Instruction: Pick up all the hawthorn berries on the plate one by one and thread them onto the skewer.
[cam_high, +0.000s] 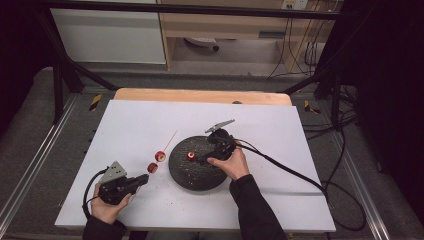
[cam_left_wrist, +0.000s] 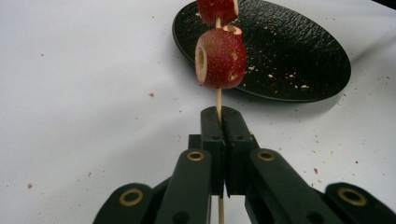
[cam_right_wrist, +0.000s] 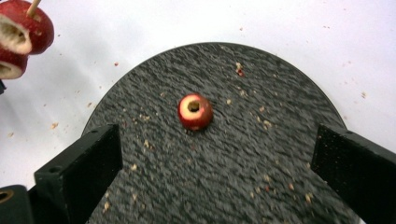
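High view: left gripper (cam_high: 142, 181), lower left, clamps a wooden skewer (cam_high: 170, 140) with two red fruits (cam_high: 160, 156).
Right gripper view: right gripper (cam_right_wrist: 215, 163) wide over cored fruit (cam_right_wrist: 194, 112), centre of black plate (cam_right_wrist: 280, 154).

A lab: a black frame (cam_high: 60, 75) rings the white-topped table (cam_high: 130, 125), cables (cam_high: 300, 50) trailing behind.
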